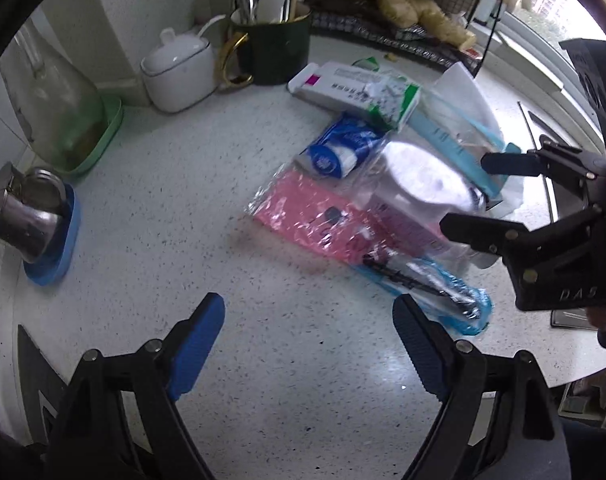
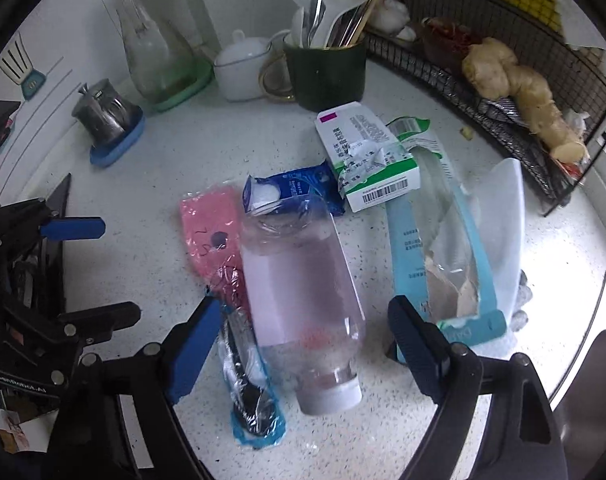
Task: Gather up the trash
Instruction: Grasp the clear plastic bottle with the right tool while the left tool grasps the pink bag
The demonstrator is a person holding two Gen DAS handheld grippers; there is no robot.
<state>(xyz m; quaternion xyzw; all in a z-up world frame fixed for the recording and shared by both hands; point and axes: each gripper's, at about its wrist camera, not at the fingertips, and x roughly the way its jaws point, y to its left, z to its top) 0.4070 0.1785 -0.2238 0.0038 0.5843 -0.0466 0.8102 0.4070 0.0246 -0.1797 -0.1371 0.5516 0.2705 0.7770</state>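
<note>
At 9 o'clock in the right wrist view, the left gripper (image 2: 73, 272) enters from the edge with its jaws spread wide and nothing between them. Behind it, at 10 o'clock, a steel lidded pot (image 2: 105, 114) stands on a blue coaster (image 2: 117, 148), with a glass carafe (image 2: 151, 52) on a green tray (image 2: 185, 90) just beside it. At 12 o'clock stand a white sugar bowl (image 2: 243, 66) and a dark green mug (image 2: 325, 74) holding utensils.

On the speckled countertop (image 2: 175, 152), the trash lies in one cluster at centre. From the left: a pink plastic wrapper (image 2: 213, 220); a blue-edged wrapper (image 2: 251, 396) containing a dark utensil; a clear plastic bottle (image 2: 303, 304) on its side, white cap toward 6 o'clock, overlapping the pink wrapper; a blue tissue pack (image 2: 295, 190) at the bottle's far end; a torn green-and-white carton (image 2: 367, 152); a light blue plastic package (image 2: 435, 256), torn open; and a white plastic piece (image 2: 503, 224) beside it.

The right gripper (image 2: 305, 344) is fully open and holds nothing. Its blue fingers (image 2: 191, 344) straddle the capped end of the bottle; whether they touch it cannot be determined.

At 2 o'clock, a black wire rack (image 2: 543, 120) carries ginger root (image 2: 519, 88).

In the left wrist view, the left gripper (image 1: 309, 344) hangs open over bare countertop (image 1: 175, 208), near the blue-edged wrapper (image 1: 435, 292).
</note>
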